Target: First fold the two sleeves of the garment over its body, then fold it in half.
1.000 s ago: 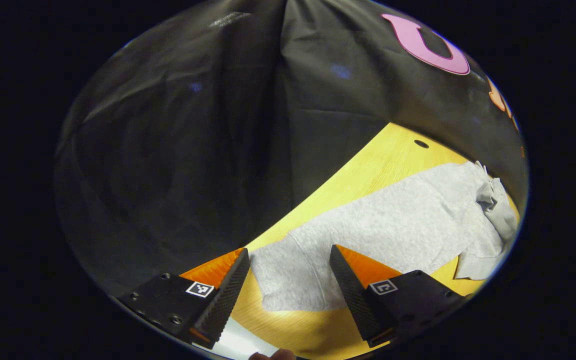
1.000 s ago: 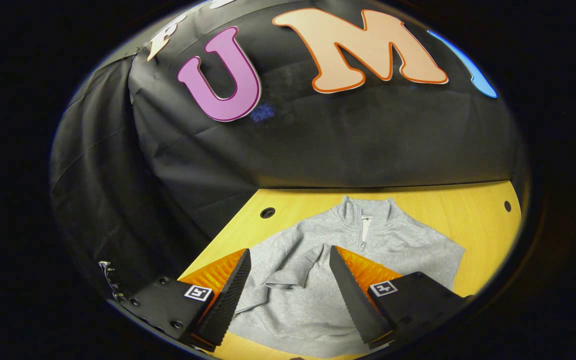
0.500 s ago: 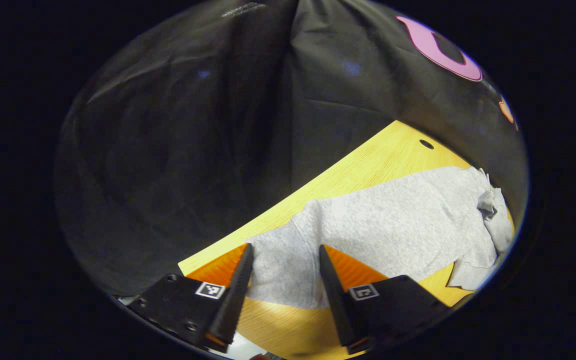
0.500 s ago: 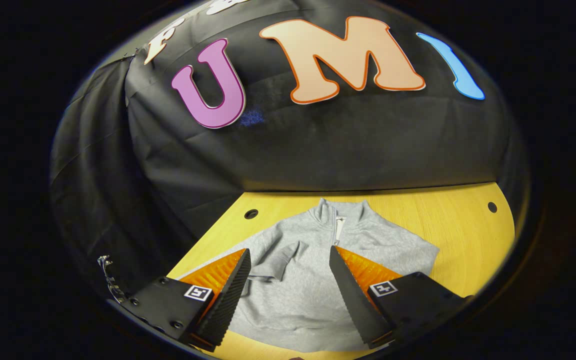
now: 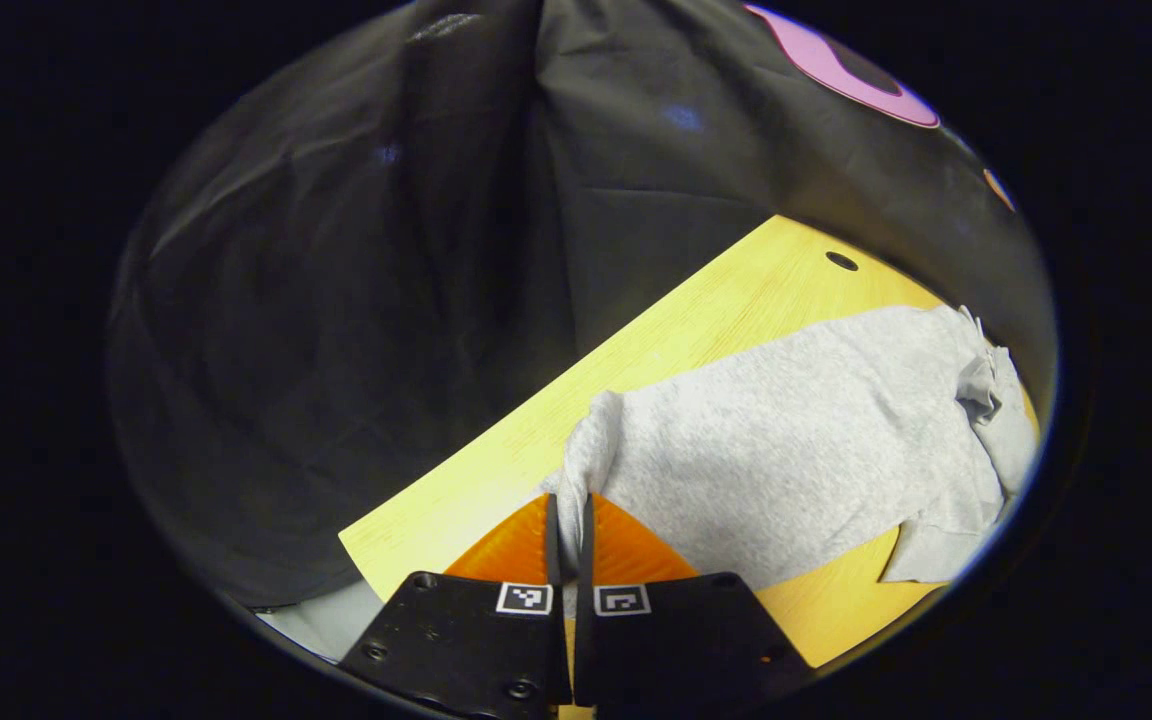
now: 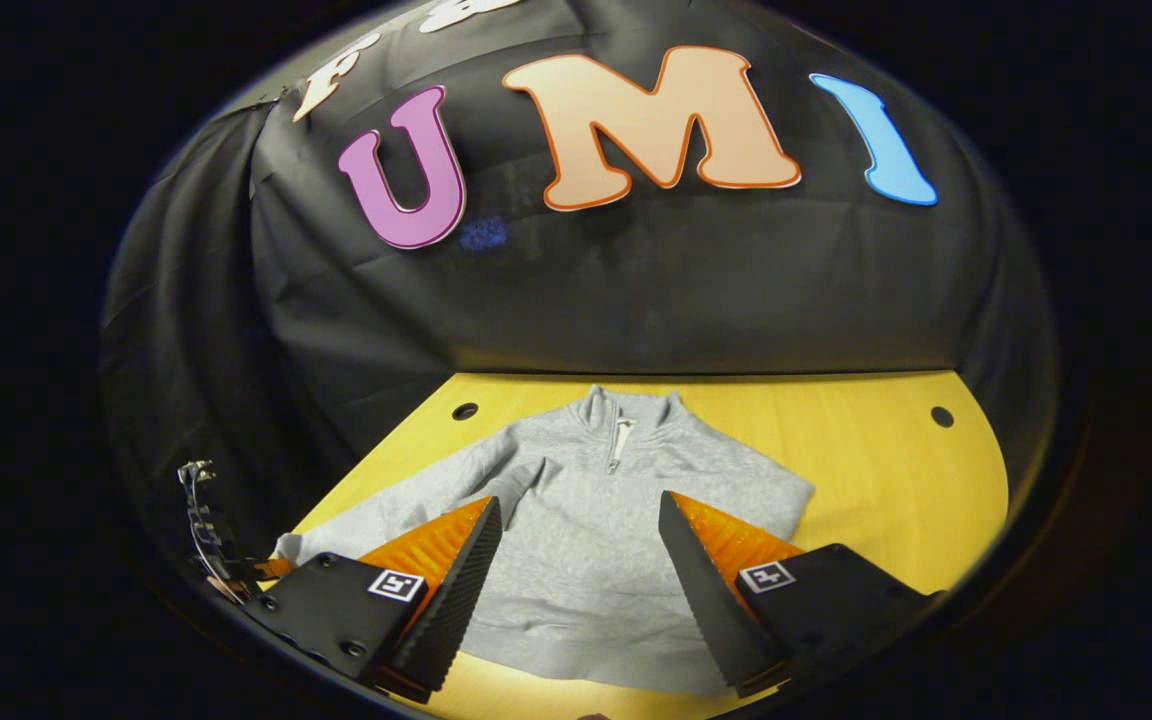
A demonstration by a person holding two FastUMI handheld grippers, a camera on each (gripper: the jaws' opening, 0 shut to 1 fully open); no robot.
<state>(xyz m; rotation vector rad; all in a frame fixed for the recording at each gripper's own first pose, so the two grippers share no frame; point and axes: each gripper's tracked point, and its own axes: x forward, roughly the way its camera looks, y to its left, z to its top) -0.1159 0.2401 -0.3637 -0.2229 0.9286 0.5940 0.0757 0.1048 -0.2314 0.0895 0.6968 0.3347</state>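
Left gripper (image 5: 568, 520): clamped on sleeve (image 5: 586, 460) cuff. Right gripper (image 6: 576, 560): fingers apart, above garment (image 6: 586, 560) on table (image 6: 896, 470).

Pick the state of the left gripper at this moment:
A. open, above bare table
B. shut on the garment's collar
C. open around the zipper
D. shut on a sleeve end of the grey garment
D: in the left gripper view, the left gripper has both fingers pressed together on the sleeve of the grey garment, bunching it upward.
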